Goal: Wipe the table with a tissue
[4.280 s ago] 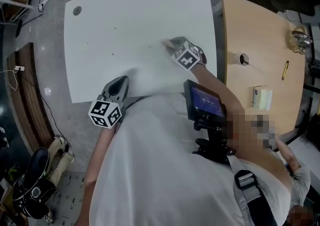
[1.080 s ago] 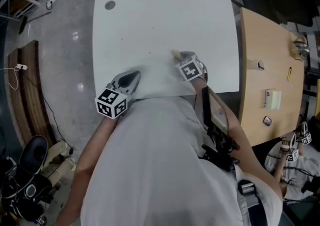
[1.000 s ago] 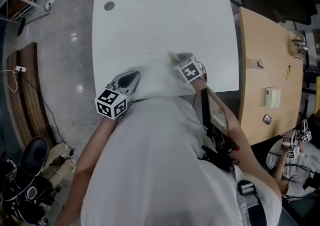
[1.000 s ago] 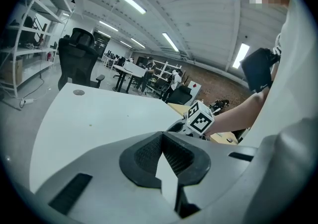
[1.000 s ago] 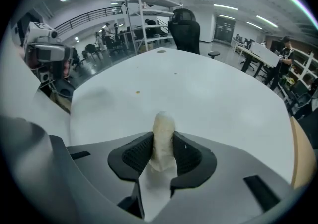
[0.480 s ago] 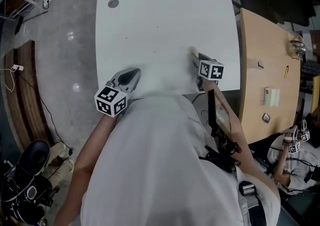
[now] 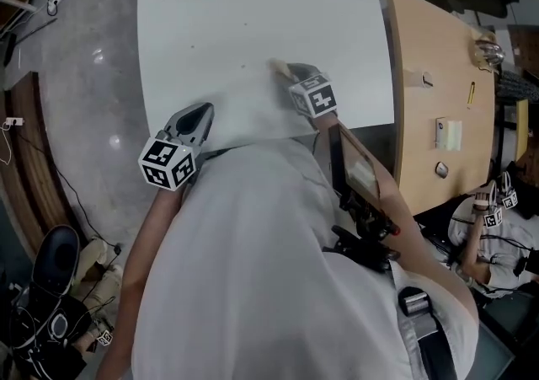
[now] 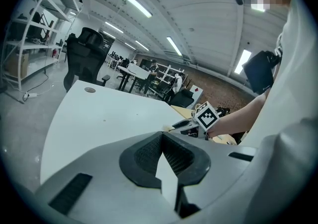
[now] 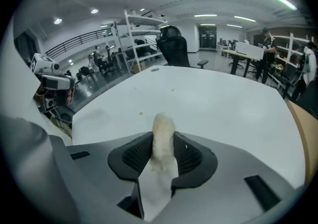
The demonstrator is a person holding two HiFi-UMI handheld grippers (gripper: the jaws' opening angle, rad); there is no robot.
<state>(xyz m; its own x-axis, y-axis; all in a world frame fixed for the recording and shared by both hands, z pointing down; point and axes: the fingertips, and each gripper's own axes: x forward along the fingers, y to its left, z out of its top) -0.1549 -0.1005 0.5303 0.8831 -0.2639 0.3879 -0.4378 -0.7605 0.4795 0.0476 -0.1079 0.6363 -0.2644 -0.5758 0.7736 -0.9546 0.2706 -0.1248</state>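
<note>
Two grippers share the flat white table [image 7: 253,16]: the right gripper [image 7: 285,73] pinches a rolled cream-white tissue [image 9: 163,128], angled down mid-table for rubbing, while the left gripper [image 7: 200,113], closed and empty, hovers aside at the near edge.

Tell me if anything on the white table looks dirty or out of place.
Only small things: a brownish crumb lies on the white table just ahead of the tissue clamped in the right tool, and a dark speck sits farther out. Nothing looks spilled or damaged.
</note>
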